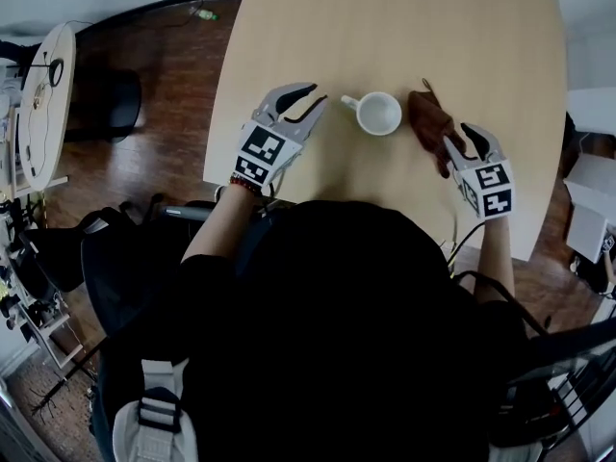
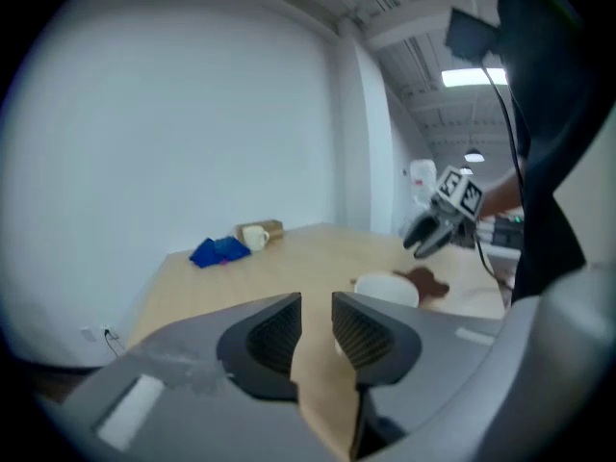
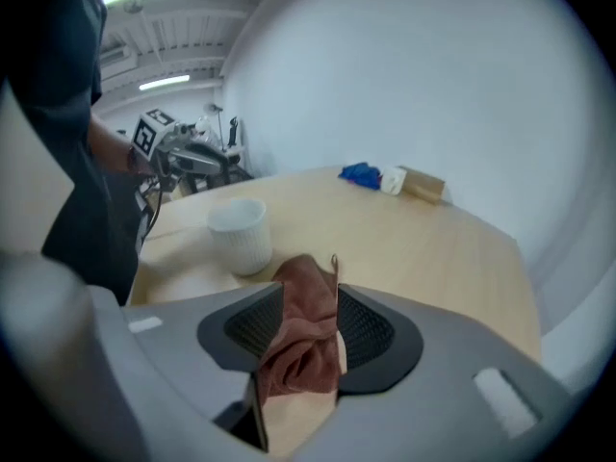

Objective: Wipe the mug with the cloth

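A white mug (image 1: 378, 114) stands upright on the pale wooden table (image 1: 385, 27), handle to the left. Just right of it lies a crumpled brown cloth (image 1: 431, 123). My right gripper (image 1: 462, 141) is at the cloth's near end. In the right gripper view its jaws stand open with the cloth (image 3: 306, 335) bunched between them, and the mug (image 3: 241, 236) is ahead on the left. My left gripper (image 1: 316, 97) hovers left of the mug's handle, open, with nothing between its jaws (image 2: 316, 320). From there the mug (image 2: 387, 288) and cloth (image 2: 428, 282) show ahead.
At the table's far end sit a blue cloth (image 3: 361, 174), a second mug (image 3: 392, 181) and a small cardboard box (image 3: 422, 186). The table's near edge runs under both grippers. A round side table (image 1: 43, 94) stands on the dark floor to the left.
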### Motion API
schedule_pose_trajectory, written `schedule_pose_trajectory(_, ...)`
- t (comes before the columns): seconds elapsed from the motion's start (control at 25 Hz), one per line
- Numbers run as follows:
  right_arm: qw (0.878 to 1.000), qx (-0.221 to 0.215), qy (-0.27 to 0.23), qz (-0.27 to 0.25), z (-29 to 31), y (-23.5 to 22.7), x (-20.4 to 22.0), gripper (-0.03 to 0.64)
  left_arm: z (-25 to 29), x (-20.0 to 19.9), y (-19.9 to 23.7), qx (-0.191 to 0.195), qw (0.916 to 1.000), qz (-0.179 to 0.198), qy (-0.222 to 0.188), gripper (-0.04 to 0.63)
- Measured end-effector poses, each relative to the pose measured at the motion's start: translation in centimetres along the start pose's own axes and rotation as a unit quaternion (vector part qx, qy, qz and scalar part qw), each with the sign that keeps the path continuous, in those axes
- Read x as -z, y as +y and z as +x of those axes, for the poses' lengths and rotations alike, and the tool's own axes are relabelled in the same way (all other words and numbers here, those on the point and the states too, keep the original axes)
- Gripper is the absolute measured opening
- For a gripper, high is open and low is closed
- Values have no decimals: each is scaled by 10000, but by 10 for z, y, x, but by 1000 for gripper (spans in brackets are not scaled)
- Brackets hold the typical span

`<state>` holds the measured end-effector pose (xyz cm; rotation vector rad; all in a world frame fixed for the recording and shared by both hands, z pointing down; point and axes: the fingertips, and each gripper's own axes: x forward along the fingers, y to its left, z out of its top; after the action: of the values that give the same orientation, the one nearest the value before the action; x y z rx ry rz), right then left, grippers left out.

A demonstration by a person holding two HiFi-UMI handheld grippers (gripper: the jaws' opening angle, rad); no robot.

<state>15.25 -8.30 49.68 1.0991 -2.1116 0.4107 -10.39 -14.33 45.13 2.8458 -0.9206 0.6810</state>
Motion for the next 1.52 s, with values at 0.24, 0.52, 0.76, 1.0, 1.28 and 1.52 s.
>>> schedule_pose_trajectory(0.24,9829,584,-1612,669,-75,-13,-74,176,-50,-108,10,-430,9796,-1074,-1645,56)
schedule_pose_trajectory(0.52,9720,794,-2132,581,-100,10,-98,176,-60,-140,-17,-268,9737,-1016,-2022,11)
schedule_pose_trajectory(0.76,9475,879,-2977,767,-136,34,-144,173,-81,-159,-32,-56,9718,-945,-2158,12)
schedule_pose_trajectory(1.0,9407,1178,-3121,619,-147,34,-159,164,-82,-193,-51,129,9688,-461,-2432,12)
schedule_pose_trajectory(1.28,9459,1270,-2918,642,-149,33,-146,135,-77,-192,-73,274,9722,-200,-2316,12)
schedule_pose_trajectory(1.52,9488,1211,-2841,659,-145,37,-142,129,-80,-187,-72,283,9736,-248,-2252,12)
